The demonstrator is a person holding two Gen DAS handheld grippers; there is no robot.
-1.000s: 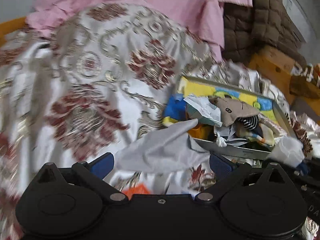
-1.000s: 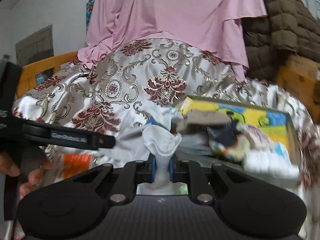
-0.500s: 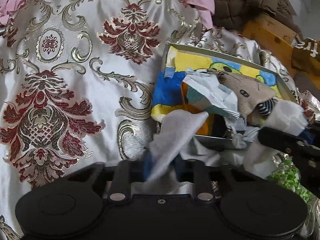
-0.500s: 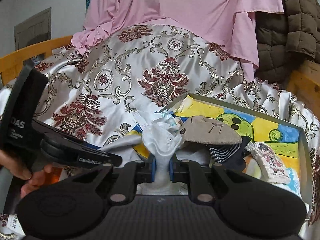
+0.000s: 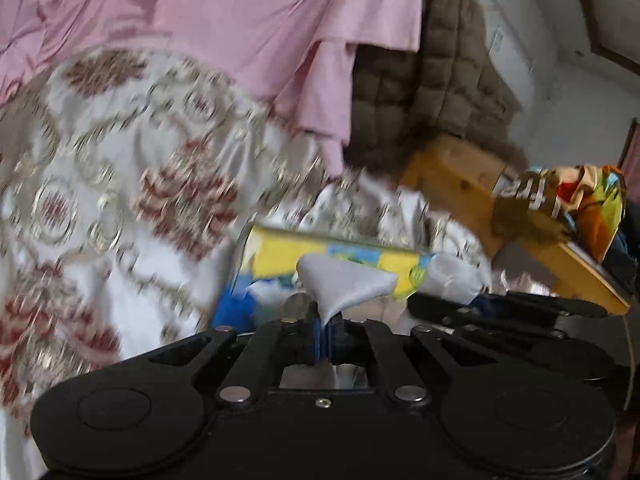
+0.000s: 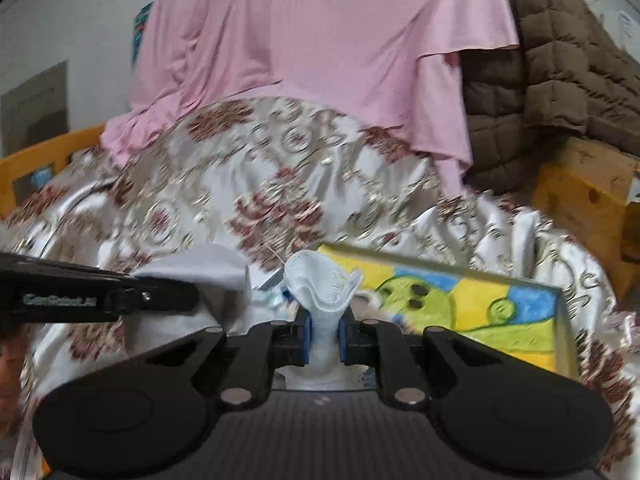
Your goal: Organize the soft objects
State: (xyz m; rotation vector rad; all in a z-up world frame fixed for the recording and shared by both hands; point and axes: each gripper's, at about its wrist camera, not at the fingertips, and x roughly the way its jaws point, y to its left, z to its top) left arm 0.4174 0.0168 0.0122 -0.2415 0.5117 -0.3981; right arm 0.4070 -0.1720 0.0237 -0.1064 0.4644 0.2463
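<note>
Bedspread (image 6: 248, 184) open — tray (image 6: 564, 320) right.

Grippers: two, the left gripper (image 5: 326, 334) and the right gripper (image 6: 323, 338)
Cloths pinched in grippers: two, a grey cloth (image 5: 346, 284) and a white mesh cloth (image 6: 322, 292)
Trays: one, the cartoon-print tray (image 6: 480, 304)
Patterned bedspreads: one, the satin bedspread (image 6: 256, 196)
Pink sheets: one, the pink sheet (image 6: 320, 40)
Brown quilted items: one, the brown quilt (image 6: 560, 72)
</note>
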